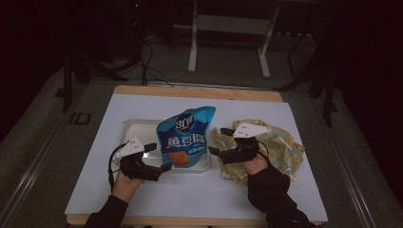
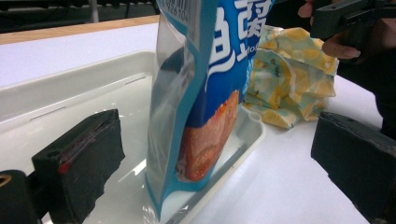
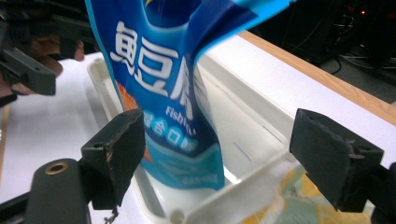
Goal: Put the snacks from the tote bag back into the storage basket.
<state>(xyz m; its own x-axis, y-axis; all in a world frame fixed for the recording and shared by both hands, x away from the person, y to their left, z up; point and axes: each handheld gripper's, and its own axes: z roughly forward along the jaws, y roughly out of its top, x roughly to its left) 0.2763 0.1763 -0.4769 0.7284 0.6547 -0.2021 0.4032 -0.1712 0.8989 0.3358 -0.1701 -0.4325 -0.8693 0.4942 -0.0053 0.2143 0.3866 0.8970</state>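
In the middle of the white-covered table (image 1: 199,190), a blue snack bag (image 1: 186,135) stands upright in a shallow white tray (image 1: 138,128), near the tray's right end. The left gripper (image 1: 159,157) sits at the bag's lower left corner, jaws spread wide with the bag's edge between them but not pinched. The right gripper (image 1: 217,141) hovers just beside the bag's right side, jaws also wide apart and holding nothing. Beneath that hand lies a crumpled yellow patterned cloth (image 1: 280,147).
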